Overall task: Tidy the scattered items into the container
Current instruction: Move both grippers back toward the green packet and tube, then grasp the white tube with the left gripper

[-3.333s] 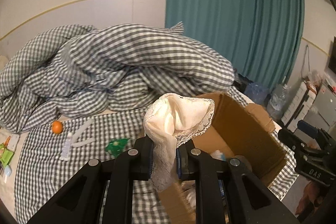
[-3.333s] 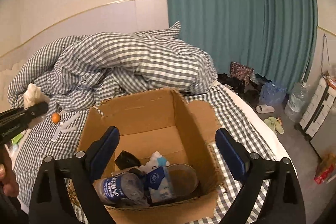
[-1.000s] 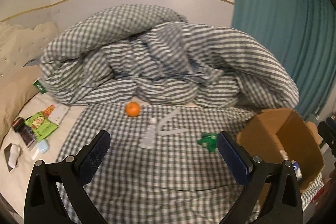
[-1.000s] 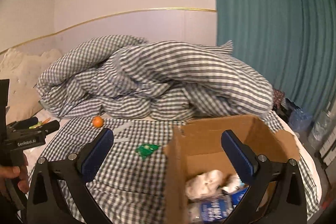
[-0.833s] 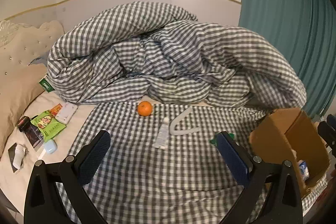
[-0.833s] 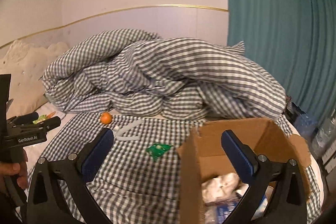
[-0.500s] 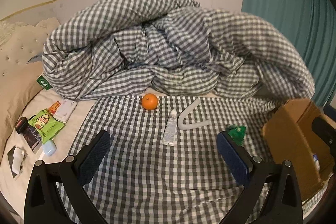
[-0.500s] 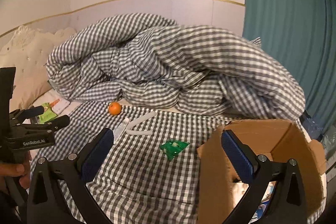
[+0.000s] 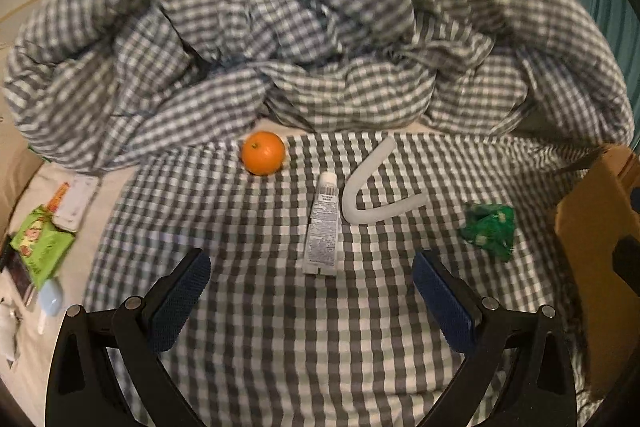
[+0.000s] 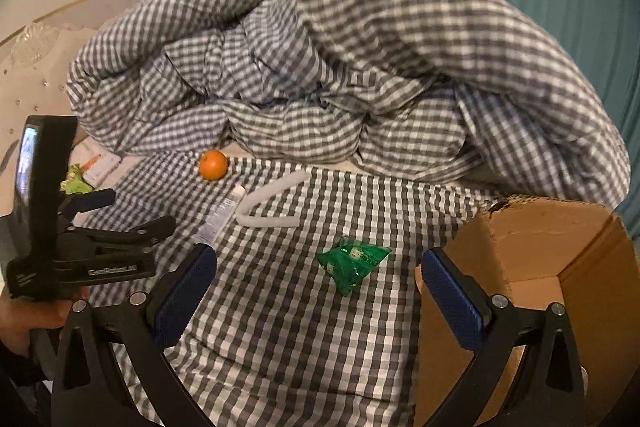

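Left wrist: my left gripper hangs over the checked sheet, jaws wide, nothing between them. The white tube lies straight ahead, cap end pointing at the orange. The bent white foam strip sits just beside the tube on the right, and the green snack packet is further right, near the cardboard box.

Risks as I judge them: the tube lies flat on soft bedding, so the pads may bunch up sheet with it or skid off the thin crimped end. The foam strip is close enough to get dragged along. The orange is round and free, so a nudge could roll it under the crumpled duvet. More loose items sit off the sheet at far left, including a green pouch; those are easy to miss. From here I can see only the box's outer wall, not its contents.

Right wrist: right gripper jaws wide too, empty, roughly over the packet. Crinkly film could slip out of a shallow pinch. The box is at right, open-topped, standing on the bed. I see bare inner walls, but the floor is cut off, so I can't tell what's inside. Its near wall is close to my right finger, and a careless swing could clip it.
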`<state>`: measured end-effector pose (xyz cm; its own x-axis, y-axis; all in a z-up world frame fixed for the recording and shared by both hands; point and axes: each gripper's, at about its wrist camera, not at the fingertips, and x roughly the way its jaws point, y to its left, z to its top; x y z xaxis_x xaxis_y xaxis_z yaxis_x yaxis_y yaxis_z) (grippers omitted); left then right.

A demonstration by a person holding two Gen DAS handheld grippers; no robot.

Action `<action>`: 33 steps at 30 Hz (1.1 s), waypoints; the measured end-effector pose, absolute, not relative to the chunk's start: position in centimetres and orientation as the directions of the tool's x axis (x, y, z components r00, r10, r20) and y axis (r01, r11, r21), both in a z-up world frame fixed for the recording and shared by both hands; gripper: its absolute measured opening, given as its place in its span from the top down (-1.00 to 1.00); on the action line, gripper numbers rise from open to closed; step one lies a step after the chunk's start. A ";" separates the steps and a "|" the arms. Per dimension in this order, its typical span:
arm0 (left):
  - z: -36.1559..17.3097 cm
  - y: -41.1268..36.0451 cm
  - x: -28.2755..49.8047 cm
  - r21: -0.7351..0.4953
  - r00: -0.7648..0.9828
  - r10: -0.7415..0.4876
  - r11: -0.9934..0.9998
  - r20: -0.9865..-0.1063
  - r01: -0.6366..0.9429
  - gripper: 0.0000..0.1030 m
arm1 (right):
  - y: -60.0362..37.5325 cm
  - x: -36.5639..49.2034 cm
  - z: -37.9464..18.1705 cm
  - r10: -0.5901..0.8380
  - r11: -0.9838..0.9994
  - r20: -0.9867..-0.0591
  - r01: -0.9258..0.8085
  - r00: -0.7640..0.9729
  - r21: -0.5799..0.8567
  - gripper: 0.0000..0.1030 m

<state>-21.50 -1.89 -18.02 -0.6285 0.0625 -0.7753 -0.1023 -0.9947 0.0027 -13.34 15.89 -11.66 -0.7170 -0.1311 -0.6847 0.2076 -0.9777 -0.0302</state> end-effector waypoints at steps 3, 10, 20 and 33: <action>-19.9 -1.4 -23.3 0.000 -0.613 0.066 -0.994 -0.787 -0.108 -1.00 | 16.1 -14.4 -12.7 -0.122 -0.979 -0.697 0.203 -0.706 -0.034 -0.99; -24.5 -1.2 -27.5 0.005 -0.573 0.037 -0.997 -0.819 -0.072 -1.00 | 16.9 -16.8 -15.2 -0.108 -0.985 -0.727 0.172 -0.679 -0.014 -0.99; -28.4 -1.6 -29.8 -0.035 -0.516 0.059 -0.998 -0.854 -0.058 -0.55 | 16.5 -18.0 -17.5 -0.111 -0.984 -0.750 0.178 -0.652 -0.009 -0.99; -28.0 -0.7 -29.9 -0.035 -0.535 0.075 -0.996 -0.842 -0.085 0.42 | 16.4 -18.4 -18.5 -0.115 -0.984 -0.761 0.177 -0.638 0.001 -0.99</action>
